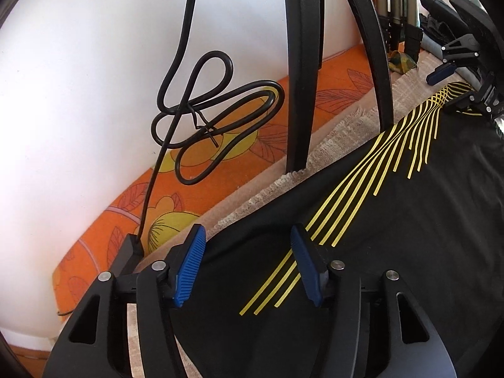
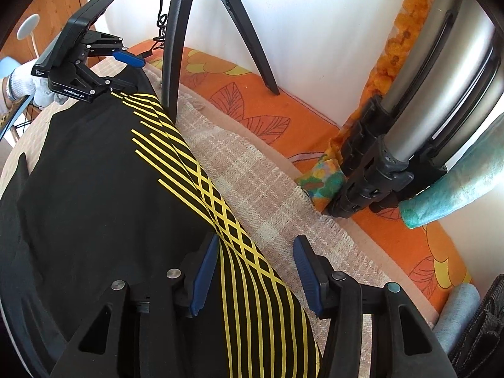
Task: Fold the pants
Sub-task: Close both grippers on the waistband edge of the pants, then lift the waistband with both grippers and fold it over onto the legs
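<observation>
I saw black pants (image 2: 94, 189) with yellow stripes (image 2: 201, 176) lying flat; both grippers' fingers (image 1: 189, 267) (image 2: 204, 274) stood apart, straddling the edge, clamping nothing.

One pair of pants (image 2: 94, 189), two tongs (image 1: 249, 267) (image 2: 255, 274), one coiled cable (image 1: 214, 119).

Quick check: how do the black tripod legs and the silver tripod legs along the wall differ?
The black tripod legs are spread apart, one foot on the beige blanket beside the pants; the silver tripod legs are bundled together, leaning. Black ones are plain matte; silver ones are shiny with black clamps. Both stand by the white wall.
</observation>
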### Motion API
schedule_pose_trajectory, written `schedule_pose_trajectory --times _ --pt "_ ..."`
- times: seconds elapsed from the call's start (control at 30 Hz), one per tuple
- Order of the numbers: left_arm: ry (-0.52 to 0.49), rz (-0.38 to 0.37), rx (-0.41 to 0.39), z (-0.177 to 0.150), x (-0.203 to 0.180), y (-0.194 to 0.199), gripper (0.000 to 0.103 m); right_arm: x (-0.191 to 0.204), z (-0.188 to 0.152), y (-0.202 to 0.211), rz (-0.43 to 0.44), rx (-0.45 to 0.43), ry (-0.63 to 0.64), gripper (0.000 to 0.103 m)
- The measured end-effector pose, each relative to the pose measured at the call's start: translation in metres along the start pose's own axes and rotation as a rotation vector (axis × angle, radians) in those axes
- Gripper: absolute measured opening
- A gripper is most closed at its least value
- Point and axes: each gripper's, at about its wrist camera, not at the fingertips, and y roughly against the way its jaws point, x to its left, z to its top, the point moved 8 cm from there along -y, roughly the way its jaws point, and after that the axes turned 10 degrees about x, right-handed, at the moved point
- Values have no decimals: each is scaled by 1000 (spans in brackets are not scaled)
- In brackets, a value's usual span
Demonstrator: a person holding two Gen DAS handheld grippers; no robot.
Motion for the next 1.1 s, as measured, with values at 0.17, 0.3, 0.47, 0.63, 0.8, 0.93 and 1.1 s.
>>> schedule_pose_trajectory --times 0.17,0.3,0.47,0.63,0.8,0.93,1.1 --pt "-7 -38 5 -2 -3 0 17 5 -5 0 12 17 6 48" --pt "-20 -22 7 -9 -3 0 5 10 -11 1 17 44 20 49" --pt "-23 29 1 -22 7 3 4 21 -21 4 29 41 21 33" --pt "-14 112 2 -21 27 9 26 26 -21 4 7 33 29 28" --pt "-11 110 13 -16 50 3 54 28 -19 4 3 42 42 28" --pt "-13 80 10 -10 63 0 55 29 -17 3 10 38 39 28" --pt "57 -64 2 -10 64 -9 20 28 -19 4 17 21 20 21"
